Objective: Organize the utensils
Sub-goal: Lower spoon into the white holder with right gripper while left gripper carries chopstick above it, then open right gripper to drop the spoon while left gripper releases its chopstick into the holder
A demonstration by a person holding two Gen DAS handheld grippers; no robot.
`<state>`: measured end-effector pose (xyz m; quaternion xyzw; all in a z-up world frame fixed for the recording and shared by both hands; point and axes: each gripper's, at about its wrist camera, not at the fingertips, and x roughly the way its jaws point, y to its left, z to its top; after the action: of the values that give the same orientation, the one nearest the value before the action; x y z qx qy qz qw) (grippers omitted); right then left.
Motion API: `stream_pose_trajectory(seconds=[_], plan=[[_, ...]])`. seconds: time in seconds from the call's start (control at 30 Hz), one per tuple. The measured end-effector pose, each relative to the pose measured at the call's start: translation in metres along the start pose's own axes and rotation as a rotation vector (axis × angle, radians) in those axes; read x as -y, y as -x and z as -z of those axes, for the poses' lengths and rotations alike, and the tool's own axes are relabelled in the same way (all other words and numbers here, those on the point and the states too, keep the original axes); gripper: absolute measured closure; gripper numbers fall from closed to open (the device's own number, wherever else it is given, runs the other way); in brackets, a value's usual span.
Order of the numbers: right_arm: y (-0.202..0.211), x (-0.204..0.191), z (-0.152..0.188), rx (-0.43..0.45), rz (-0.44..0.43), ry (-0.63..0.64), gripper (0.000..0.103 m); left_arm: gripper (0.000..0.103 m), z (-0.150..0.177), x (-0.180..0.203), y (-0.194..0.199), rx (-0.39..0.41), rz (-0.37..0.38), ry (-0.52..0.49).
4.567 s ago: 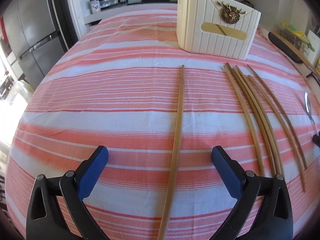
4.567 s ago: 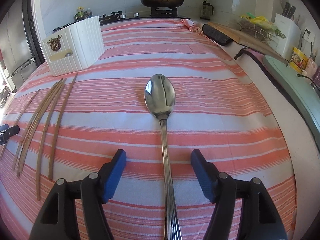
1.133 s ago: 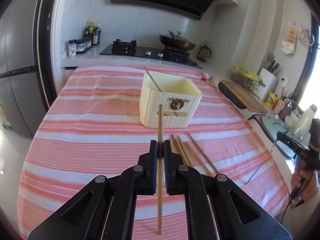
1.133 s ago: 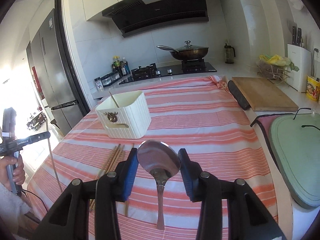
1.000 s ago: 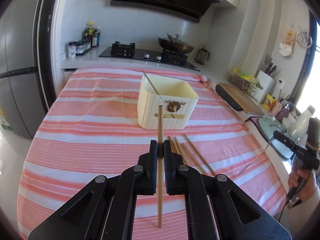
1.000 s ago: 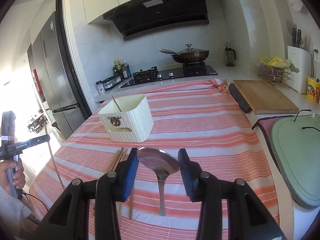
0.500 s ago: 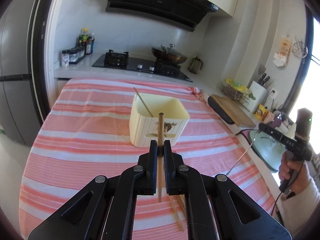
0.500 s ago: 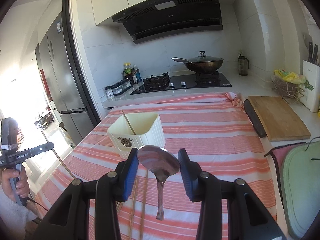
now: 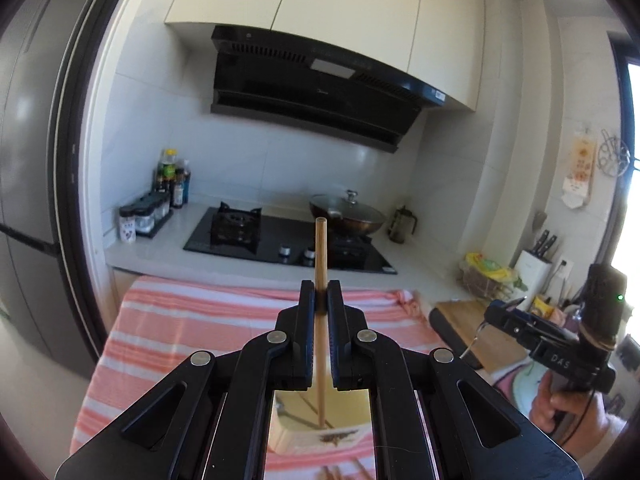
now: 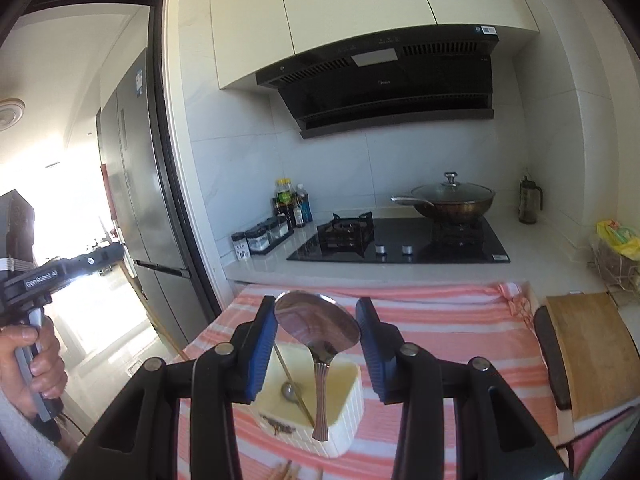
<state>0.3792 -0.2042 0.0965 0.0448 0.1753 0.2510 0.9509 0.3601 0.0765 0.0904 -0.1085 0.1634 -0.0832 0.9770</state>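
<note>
My left gripper [image 9: 320, 300] is shut on a wooden chopstick [image 9: 320, 256] that stands upright, its lower end hanging over the open top of the cream utensil holder [image 9: 288, 440]. My right gripper [image 10: 316, 304] is shut on a steel spoon [image 10: 316, 326], the blue pads gripping the bowl's edges while the handle hangs down in front of the holder [image 10: 344, 408]. Inside the holder lean one chopstick [image 10: 290, 380] and a small spoon. Each gripper also shows at the edge of the other's view: the right gripper [image 9: 496, 314] and the left gripper [image 10: 114, 254], each in a hand.
The holder stands on a pink striped tablecloth [image 10: 440, 320], with loose chopsticks [image 10: 286, 470] in front of it. A cutting board [image 10: 588, 344] lies to the right. Behind are a hob with a lidded wok [image 10: 452, 200], spice jars [image 10: 264, 238] and a fridge [image 10: 132, 184].
Both grippers have risen and moved forward towards the holder, which has slid to the bottom of both views, under the jaws. The grips on chopstick and spoon are unchanged.
</note>
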Motion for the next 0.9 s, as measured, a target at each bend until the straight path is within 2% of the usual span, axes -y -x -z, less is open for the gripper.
stream_pose_trajectory(seconds=[0.07, 0.13, 0.3, 0.47, 0.57, 0.63, 0.7, 0.77, 0.83, 0.9], plan=[[-0.019, -0.004, -0.001, 0.022, -0.013, 0.002, 0.062, 0.099, 0.007, -0.003, -0.025, -0.025, -0.022, 0.000], [-0.043, -0.005, 0.004, -0.002, -0.019, -0.007, 0.062, 0.099, 0.018, -0.007, -0.049, -0.068, -0.037, 0.005], [-0.103, -0.002, 0.031, -0.147, 0.001, 0.021, 0.062, 0.099, 0.046, -0.023, -0.103, -0.220, -0.039, 0.042], [-0.158, 0.016, 0.063, -0.373, 0.032, -0.022, 0.062, 0.099, 0.075, -0.032, -0.140, -0.386, -0.038, 0.087], [-0.177, 0.024, 0.075, -0.443, 0.055, -0.060, 0.062, 0.098, 0.088, -0.031, -0.151, -0.436, -0.044, 0.082], [-0.182, 0.027, 0.077, -0.435, 0.067, -0.066, 0.062, 0.096, 0.093, -0.030, -0.153, -0.446, -0.058, 0.081], [-0.184, 0.030, 0.077, -0.427, 0.073, -0.087, 0.062, 0.078, 0.098, -0.032, -0.148, -0.452, -0.049, 0.099], [-0.177, 0.032, 0.076, -0.416, 0.082, -0.116, 0.060, 0.042, 0.107, -0.035, -0.134, -0.444, -0.039, 0.110], [-0.159, 0.034, 0.077, -0.389, 0.061, -0.142, 0.057, 0.032, 0.118, -0.038, -0.117, -0.449, -0.051, 0.082], [-0.133, 0.033, 0.080, -0.373, 0.049, -0.129, 0.056, 0.031, 0.136, -0.039, -0.093, -0.476, -0.056, 0.032]])
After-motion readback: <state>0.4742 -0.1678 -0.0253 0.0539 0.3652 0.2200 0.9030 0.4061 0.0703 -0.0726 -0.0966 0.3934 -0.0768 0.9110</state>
